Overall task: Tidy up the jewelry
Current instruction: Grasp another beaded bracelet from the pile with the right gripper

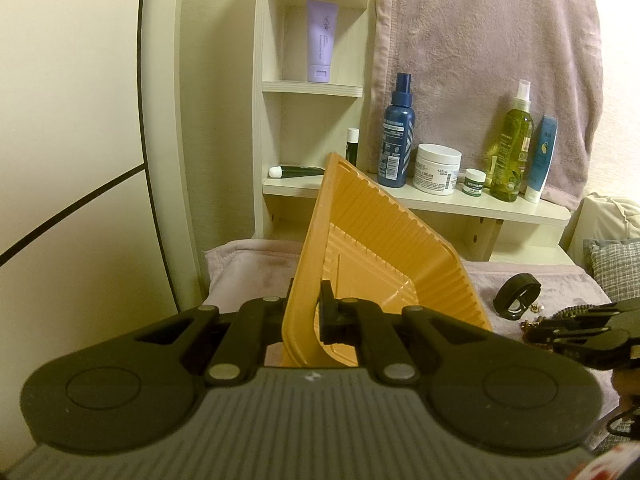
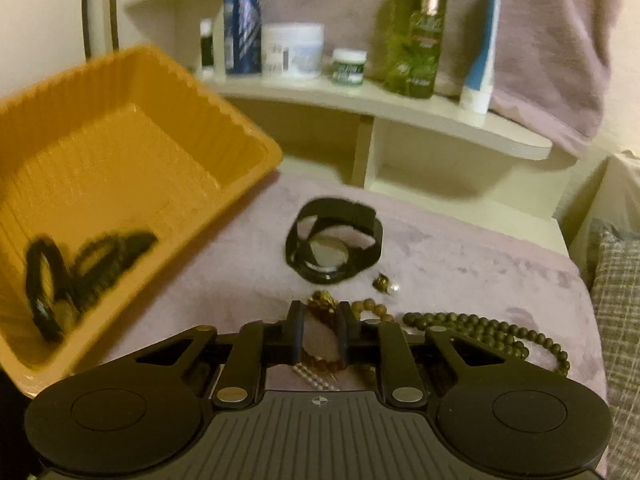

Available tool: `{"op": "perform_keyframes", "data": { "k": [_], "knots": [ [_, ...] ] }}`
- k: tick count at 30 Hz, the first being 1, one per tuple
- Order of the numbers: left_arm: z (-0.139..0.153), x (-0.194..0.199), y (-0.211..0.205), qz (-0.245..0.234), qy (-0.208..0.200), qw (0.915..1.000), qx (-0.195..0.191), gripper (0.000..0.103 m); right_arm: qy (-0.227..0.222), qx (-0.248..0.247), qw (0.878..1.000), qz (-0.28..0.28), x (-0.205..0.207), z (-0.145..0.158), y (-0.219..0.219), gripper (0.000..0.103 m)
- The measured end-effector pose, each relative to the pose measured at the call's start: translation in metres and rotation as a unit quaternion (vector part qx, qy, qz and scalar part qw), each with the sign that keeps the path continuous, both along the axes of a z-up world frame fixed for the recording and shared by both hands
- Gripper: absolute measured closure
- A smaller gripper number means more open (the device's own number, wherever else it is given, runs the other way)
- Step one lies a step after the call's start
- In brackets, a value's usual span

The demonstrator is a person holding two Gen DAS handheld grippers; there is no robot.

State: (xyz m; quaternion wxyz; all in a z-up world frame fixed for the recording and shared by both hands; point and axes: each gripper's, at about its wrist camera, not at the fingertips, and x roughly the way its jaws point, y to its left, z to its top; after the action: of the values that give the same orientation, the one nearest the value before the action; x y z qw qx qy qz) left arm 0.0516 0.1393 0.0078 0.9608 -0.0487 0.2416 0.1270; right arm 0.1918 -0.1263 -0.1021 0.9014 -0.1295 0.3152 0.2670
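- Left wrist view: our left gripper (image 1: 306,312) clamps the ribbed orange plastic tray (image 1: 372,240) by its rim, tilted toward the jewelry.
- Our right gripper (image 2: 319,330), fingers parted, straddles the amber bead bracelet (image 2: 326,362) to grasp it.

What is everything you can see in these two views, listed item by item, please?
tray: 1, orange, tilted, rim held by left gripper
black bands: blurred, count unclear, inside tray
watch: 1, black, on pink cloth
bead strand: 1, olive, right on cloth
amber beads: 1 strand, between right gripper's fingers
spray bottle: 1, blue, on shelf
cream jar: 1, white, shelf
green bottle: 1, shelf
purple tube: 1, upper shelf
left gripper: shut on tray
right gripper: grip uncertain
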Motion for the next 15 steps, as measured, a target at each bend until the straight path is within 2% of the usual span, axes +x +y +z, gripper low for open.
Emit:
{"op": "perform_keyframes", "data": {
  "k": [5, 9, 11, 12, 15],
  "knots": [
    [0.0, 0.0, -0.0002, 0.0, 0.0, 1.0, 0.0, 0.097, -0.012, -0.019, 1.0, 0.002, 0.002, -0.0051, 0.0039, 0.085],
    [0.0, 0.0005, -0.0002, 0.0, 0.0, 1.0, 0.0, 0.097, -0.007, -0.008, 1.0, -0.001, 0.0038, -0.0051, 0.0002, 0.085],
    [0.0, 0.0005, -0.0004, 0.0, 0.0, 1.0, 0.0, 0.097, -0.004, -0.005, 1.0, -0.001, 0.0033, -0.0039, -0.0003, 0.091],
    [0.0001, 0.0005, -0.0005, 0.001, 0.0, 1.0, 0.0, 0.097, -0.003, -0.004, 1.0, 0.0, 0.0019, -0.003, -0.0009, 0.099],
    [0.0002, 0.001, -0.0007, 0.001, 0.0, 1.0, 0.001, 0.097, -0.006, 0.001, 1.0, 0.003, -0.0026, -0.0001, -0.0025, 0.099]
  ]
}}
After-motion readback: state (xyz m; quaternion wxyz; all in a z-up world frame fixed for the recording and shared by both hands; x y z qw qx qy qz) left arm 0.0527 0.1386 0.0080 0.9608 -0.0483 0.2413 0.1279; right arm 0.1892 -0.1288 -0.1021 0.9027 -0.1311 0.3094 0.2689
